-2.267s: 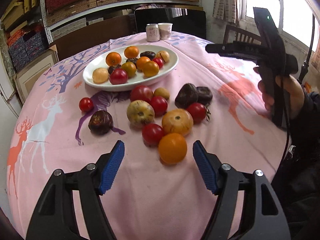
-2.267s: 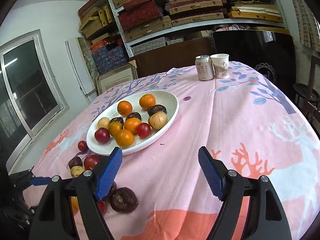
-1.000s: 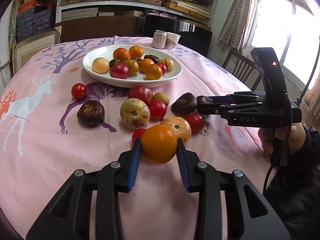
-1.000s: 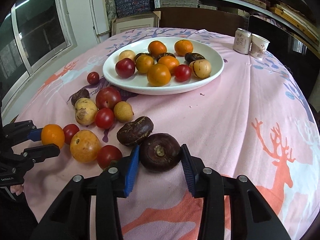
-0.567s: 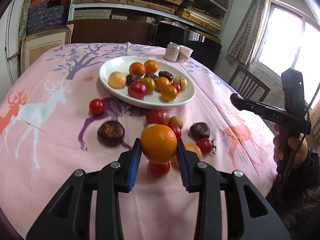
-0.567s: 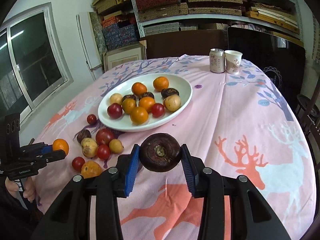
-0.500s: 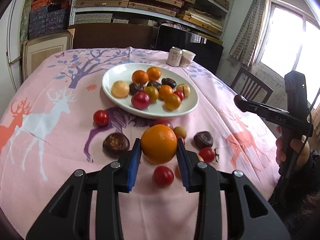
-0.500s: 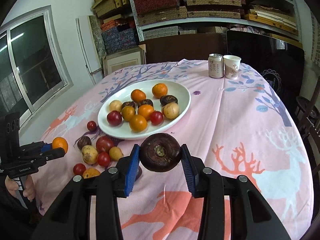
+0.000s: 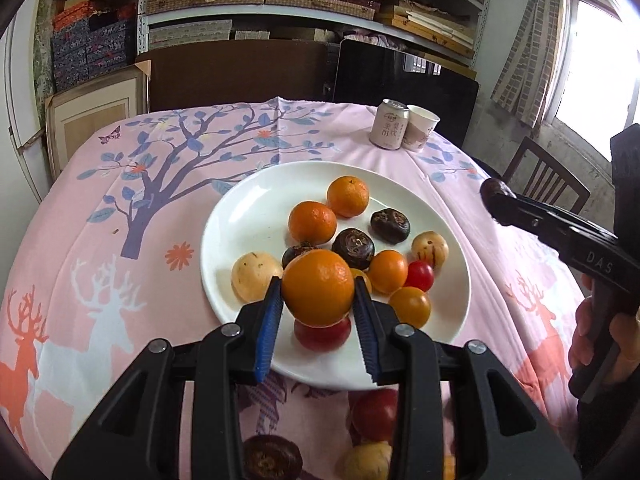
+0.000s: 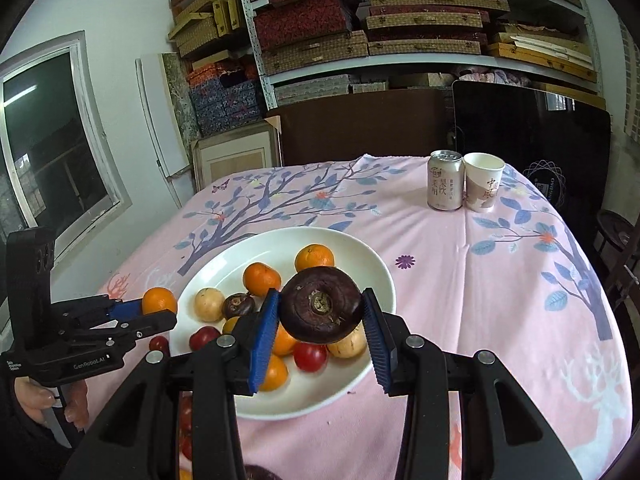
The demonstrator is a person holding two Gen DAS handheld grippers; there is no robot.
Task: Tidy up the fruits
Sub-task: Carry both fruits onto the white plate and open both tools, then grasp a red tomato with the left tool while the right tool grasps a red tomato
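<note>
Pink tablecloth [image 9: 100, 240], left tool [image 9: 318, 312] clamping orange [image 9: 318, 288], right tool [image 10: 322, 330] clamping dark fruit [image 10: 322, 308], plate [image 9: 248, 216] partly hidden

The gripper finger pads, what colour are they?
Blue, ribbed pads; the right wrist view shows them best.

Round table under a pink printed cloth with deer and a blue-leaved tree [image 9: 132, 184]; behind it, grey metal shelving stacked with flat woven and red patterned boxes [image 10: 360, 28]; blue patterned boxes [image 10: 228, 100] piled lower on the left; a large brown board [image 9: 240, 76] and a glossy black panel [image 10: 532, 136] leaning upright against the shelving; a cream framed panel [image 9: 96, 124] propped beside them; white wall with a dark window [image 10: 52, 140] on one side; bright window with a checked curtain [image 9: 528, 52] on the other; dark wooden slatted chair [image 9: 540, 176] near that window; soft daylight throughout.
</note>
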